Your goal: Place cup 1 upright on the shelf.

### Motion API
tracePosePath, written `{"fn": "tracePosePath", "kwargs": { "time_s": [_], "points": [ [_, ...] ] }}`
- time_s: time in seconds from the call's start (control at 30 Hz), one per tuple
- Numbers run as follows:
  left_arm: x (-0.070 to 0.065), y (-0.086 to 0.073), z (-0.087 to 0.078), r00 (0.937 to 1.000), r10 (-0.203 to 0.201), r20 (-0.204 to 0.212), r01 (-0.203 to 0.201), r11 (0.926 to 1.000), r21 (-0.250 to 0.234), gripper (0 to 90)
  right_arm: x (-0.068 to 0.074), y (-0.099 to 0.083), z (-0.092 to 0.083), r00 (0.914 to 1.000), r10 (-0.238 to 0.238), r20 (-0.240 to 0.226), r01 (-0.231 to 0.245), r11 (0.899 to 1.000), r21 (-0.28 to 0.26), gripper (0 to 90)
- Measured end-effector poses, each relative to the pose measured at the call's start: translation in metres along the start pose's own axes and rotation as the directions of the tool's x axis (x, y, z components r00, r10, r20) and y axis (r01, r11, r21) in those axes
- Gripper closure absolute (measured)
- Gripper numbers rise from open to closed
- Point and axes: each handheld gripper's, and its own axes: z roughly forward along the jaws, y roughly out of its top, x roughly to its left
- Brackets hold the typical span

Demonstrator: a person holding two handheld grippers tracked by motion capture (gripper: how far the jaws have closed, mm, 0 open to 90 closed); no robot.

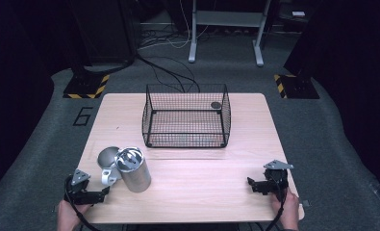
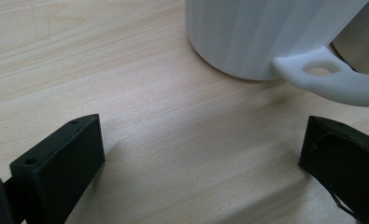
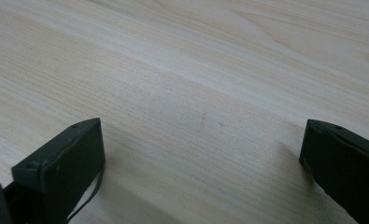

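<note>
- Left hand-held gripper (image 1: 102, 193) low at the counter's (image 1: 202, 192) near-left corner, jaws spread wide, holding nothing.
- Metal canister (image 1: 133, 169) upright just beyond it, near the left edge; a white handle loop (image 2: 334, 79), possibly part of a lid (image 1: 107, 156), juts beside it.
- Right hand-held gripper (image 1: 253, 186) at the near-right corner, jaws wide, empty.
- Wire basket (image 1: 186, 115) toward the far edge.

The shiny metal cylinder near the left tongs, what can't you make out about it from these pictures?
- Shiny metal cylinder: high view too small to show what is inside; left gripper view cuts off its top at the frame edge.
- Round silver lid: partly hidden behind the cylinder.
- Small dark disc in black wire basket: too small to identify.
</note>
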Motion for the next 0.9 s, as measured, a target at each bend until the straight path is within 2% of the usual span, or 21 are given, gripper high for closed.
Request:
{"fn": "tracePosePath", "kwargs": {
  "time_s": [0.07, 0.1, 0.17, 0.23, 0.4, 0.57, 0.73, 0.8, 0.9],
  "points": [
    [0.000, 0.000, 0.001, 1.0000, 0.003, 0.002, -0.003, 0.9999, -0.012, 0.0, 0.000, 0.000, 0.000, 1.0000, 0.000, 0.000, 0.000, 1.000, 0.000, 0.0],
    [0.000, 0.000, -0.001, 0.9999, 0.008, 0.011, -0.009, 0.9999, 0.008, 0.0, 0.000, 0.000, 0.000, 1.0000, 0.000, 0.000, 0.000, 1.000, 0.000, 0.0],
    [-0.001, 0.001, -0.002, 0.9996, 0.003, 0.029, -0.003, 1.0000, -0.007, 0.0, 0.000, 0.000, 0.000, 1.0000, 0.000, 0.000, 0.000, 1.000, 0.000, 0.0],
    [-0.003, 0.003, -0.006, 0.9993, 0.013, 0.034, -0.013, 0.9999, -0.009, 0.0, 0.000, 0.000, 0.000, 1.0000, -0.001, 0.000, 0.001, 1.000, 0.000, 0.0],
    [-0.007, 0.006, -0.017, 0.9993, 0.023, 0.028, -0.022, 0.9990, -0.040, 0.0, 0.000, 0.000, 0.000, 1.0000, 0.000, 0.000, 0.000, 1.000, 0.000, 0.0],
    [-0.010, 0.007, -0.025, 0.9988, 0.037, 0.032, -0.036, 0.9985, -0.043, 0.0, 0.000, 0.000, 0.000, 1.0000, 0.000, 0.000, 0.000, 1.000, 0.000, 0.0],
    [-0.014, 0.010, -0.038, 0.9988, 0.037, 0.033, -0.034, 0.9965, -0.076, 0.0, 0.000, 0.000, 0.000, 1.0000, 0.000, 0.000, 0.000, 1.000, 0.000, 0.0],
    [-0.017, 0.014, -0.047, 0.9983, 0.051, 0.028, -0.048, 0.9949, -0.089, 0.0, 0.000, 0.000, 0.000, 1.0000, -0.001, 0.000, 0.001, 1.000, -0.001, 0.0],
    [-0.020, 0.019, -0.054, 0.9976, 0.056, 0.041, -0.051, 0.9922, -0.114, 0.0, 0.000, 0.000, 0.000, 1.0000, 0.000, 0.000, 0.000, 1.000, 0.000, 0.0]
  ]
}}
